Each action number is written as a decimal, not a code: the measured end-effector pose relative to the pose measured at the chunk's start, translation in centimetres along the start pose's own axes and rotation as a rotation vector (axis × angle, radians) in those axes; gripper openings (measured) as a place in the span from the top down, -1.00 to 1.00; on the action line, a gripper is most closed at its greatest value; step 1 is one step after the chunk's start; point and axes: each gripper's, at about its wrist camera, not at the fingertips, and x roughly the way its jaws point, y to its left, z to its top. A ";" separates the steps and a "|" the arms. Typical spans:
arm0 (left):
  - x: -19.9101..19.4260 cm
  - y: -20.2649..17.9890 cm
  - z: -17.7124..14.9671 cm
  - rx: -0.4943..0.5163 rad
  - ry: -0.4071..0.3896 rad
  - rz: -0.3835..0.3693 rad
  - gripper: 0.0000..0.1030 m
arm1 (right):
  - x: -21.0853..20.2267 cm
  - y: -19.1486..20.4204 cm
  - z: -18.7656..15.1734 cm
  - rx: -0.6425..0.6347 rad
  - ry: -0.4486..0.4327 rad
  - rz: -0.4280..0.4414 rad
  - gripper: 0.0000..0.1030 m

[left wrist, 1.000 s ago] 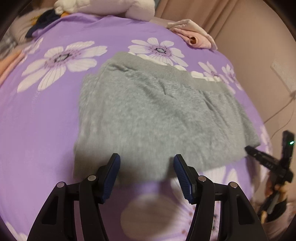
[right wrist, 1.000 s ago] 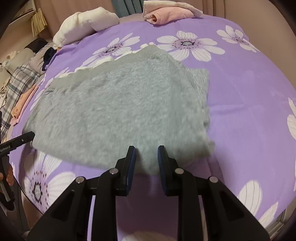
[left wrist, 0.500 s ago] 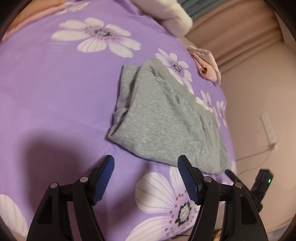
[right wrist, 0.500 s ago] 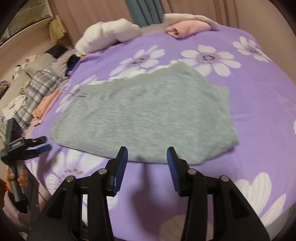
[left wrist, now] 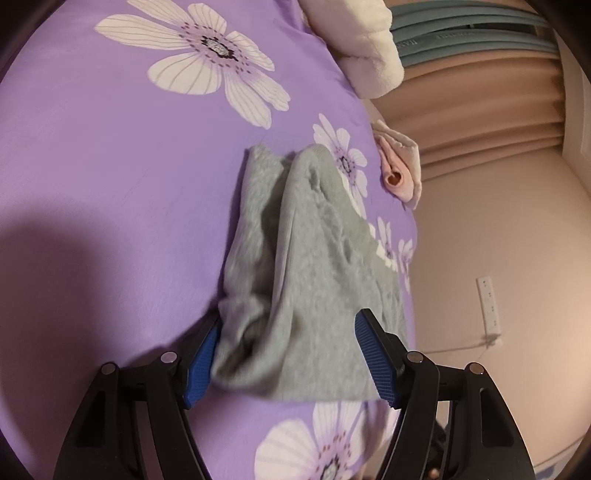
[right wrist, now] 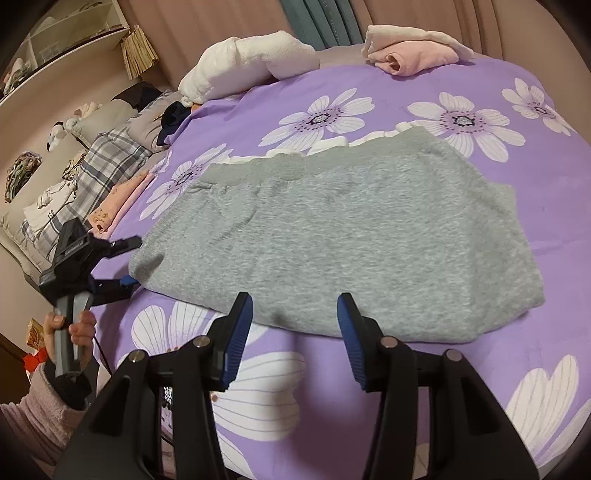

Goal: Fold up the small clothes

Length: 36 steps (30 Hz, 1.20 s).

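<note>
Hidden or unclear: in the left wrist view the near end of the grey garment (left wrist: 314, 288) was smeared with motion blur, so its folds there were hard to read; the lower right of that frame was dark and cut off behind the gripper body
Writing: pale lettering ran along the teal curtain (right wrist: 325, 22) at the top of the right wrist view, too small to read; a white mark on the left gripper's body was equally illegible
Grey garment: lay folded flat across the middle of the purple flowered bedspread (right wrist: 461, 85), its ribbed waistband along the upper edge in the right wrist view
Left gripper (left wrist: 288, 358): jaws stood wide, having just been opening; the garment's near end lay between them, the left blue pad (left wrist: 201, 356) right at the cloth edge, contact uncertain, the right pad apart from it
Right gripper (right wrist: 293, 336): jaws parted, having just been opening, nothing between them, just short of the garment's near edge
Left hand (right wrist: 70, 328): at the left edge of the right wrist view, in a pink fuzzy sleeve, around the gripper handle
Background: pink folded clothes (right wrist: 410, 51) at upper right, white bundle (right wrist: 243, 59) at top centre, plaid cloth (right wrist: 92, 173) at left
</note>
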 end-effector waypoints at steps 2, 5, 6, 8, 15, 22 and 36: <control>0.7 -0.2 0.6 0.003 0.006 -0.007 -0.36 | 0.5 0.4 0.3 -0.008 0.006 0.004 0.06; 1.8 -0.7 1.3 0.019 0.014 -0.005 -0.36 | 1.4 0.9 0.9 -0.019 0.015 0.007 0.06; 2.1 -0.9 1.4 0.025 0.017 -0.002 -0.36 | 1.7 1.0 1.0 -0.021 0.016 0.009 0.06; 2.5 -1.3 1.6 0.039 0.026 0.006 -0.36 | 2.4 1.4 1.6 -0.027 0.015 0.018 0.06; 4.0 -3.3 2.6 0.102 0.039 0.096 -0.31 | 5.4 3.0 4.7 -0.055 0.019 0.001 0.09; 3.3 -3.7 2.1 0.179 0.035 0.247 0.73 | 7.7 3.5 7.3 -0.094 0.026 -0.039 0.61; 2.3 -9.8 1.0 0.360 -0.015 0.309 0.74 | 6.6 3.8 6.6 -0.133 0.087 -0.065 0.78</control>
